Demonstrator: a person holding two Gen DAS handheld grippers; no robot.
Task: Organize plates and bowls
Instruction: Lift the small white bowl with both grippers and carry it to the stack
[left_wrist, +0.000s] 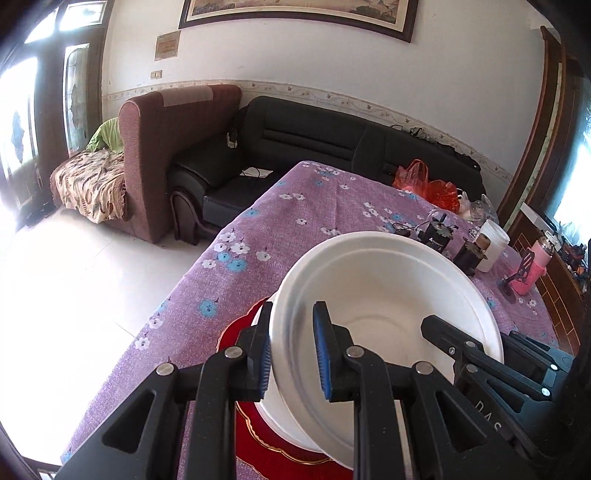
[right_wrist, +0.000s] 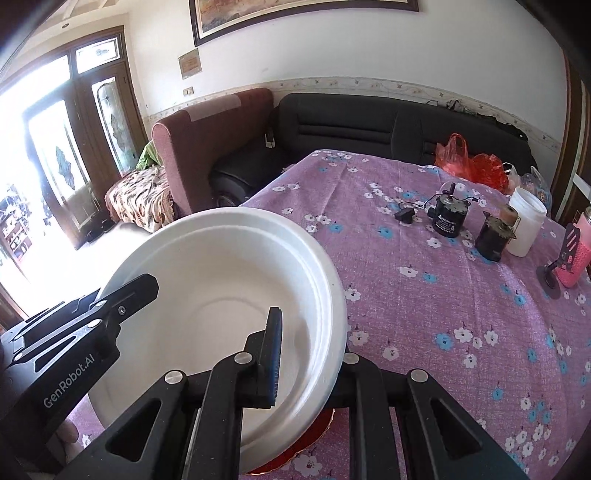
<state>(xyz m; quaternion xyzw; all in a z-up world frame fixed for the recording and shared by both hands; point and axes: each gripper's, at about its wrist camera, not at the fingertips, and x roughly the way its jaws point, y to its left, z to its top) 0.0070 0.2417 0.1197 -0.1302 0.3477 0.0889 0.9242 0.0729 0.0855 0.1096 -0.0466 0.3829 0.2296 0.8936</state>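
Here the white bowl (left_wrist: 384, 295) hangs tilted over the purple flowered tablecloth (left_wrist: 295, 206), gripped on opposite sides of its rim by both tools. In the left wrist view the left gripper (left_wrist: 291, 354) is clamped on the rim at the bowl's nine o'clock side, one blue-padded finger outside the wall and one inside. The right gripper (left_wrist: 443, 332) reaches in from four o'clock in that view, and its inner finger lies over the bowl's far rim. In the right wrist view the right gripper (right_wrist: 310, 354) pinches the rim at the bowl's four o'clock edge; its inner finger with the blue pad shows against the white inside, while the outer finger is mostly hidden behind the wall. The left gripper (right_wrist: 125, 295) enters from nine o'clock there.

Beneath the bowl lies a red plate (left_wrist: 273, 454) with a gold scalloped edge, flat on the cloth. Toward two o'clock on the table stand a black motor (right_wrist: 448, 218), a white jar (right_wrist: 526, 221) and a red plastic bag (right_wrist: 469, 162), well apart from the bowl.
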